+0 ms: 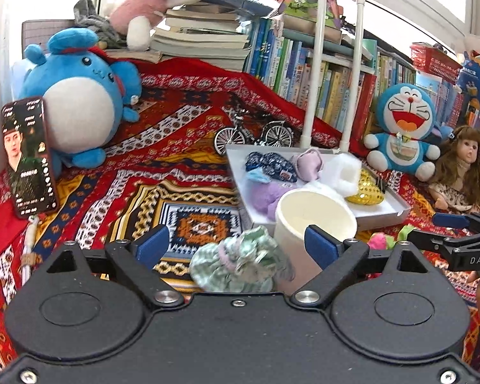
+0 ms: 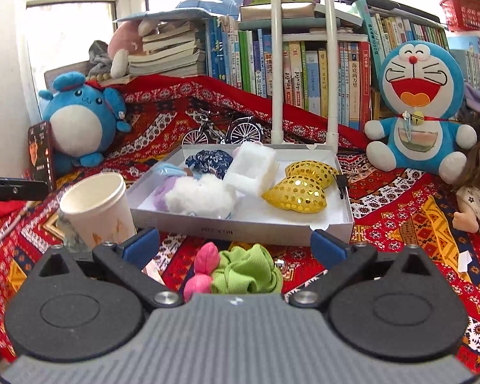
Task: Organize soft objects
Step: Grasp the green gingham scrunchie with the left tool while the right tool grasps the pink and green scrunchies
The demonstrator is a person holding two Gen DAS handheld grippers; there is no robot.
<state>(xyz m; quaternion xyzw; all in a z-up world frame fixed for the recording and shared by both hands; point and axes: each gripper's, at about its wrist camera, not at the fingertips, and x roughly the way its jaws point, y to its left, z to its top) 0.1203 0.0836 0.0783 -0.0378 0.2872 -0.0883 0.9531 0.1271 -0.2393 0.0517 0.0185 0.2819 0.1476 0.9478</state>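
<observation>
- Green-and-white checked cloth, gathered into a scrunchie (image 1: 240,264), lies on the patterned red cloth (image 1: 176,172) directly under the left claw (image 1: 240,246), between its two blue pads, which stand wide apart and touch nothing.
- That scrunchie sits close in to the claw body, a little right of centre, with the paper cup (image 1: 313,220) standing upright just behind it and touching or nearly touching the right-hand pad.
- In the right wrist view, a lime-green scrunchie (image 2: 249,272) with pink plush buds (image 2: 204,268) on its left lies between the spread pads of the right claw (image 2: 236,249), also open and empty.
- Each claw is therefore nearest to its own piece; the lime one spreads crosswise between the pads, so a straight closing would probably catch it across its width.
- The likely target, a shallow white box (image 2: 240,224), lies just beyond both loose pieces; it already holds a dark blue scrunchie (image 2: 209,160), a white fluffy ball (image 2: 198,196), a white foam block (image 2: 251,169) and a gold sequinned bow (image 2: 304,185).
- From the left claw the box is ahead and to the right, behind the cup; from the right claw it is straight ahead.
- Readable writing: "DAS" on the right claw's arm as seen from the left; Chinese titles on the book spines (image 2: 304,73), too small to read surely; faint print on the box front, illegible.
</observation>
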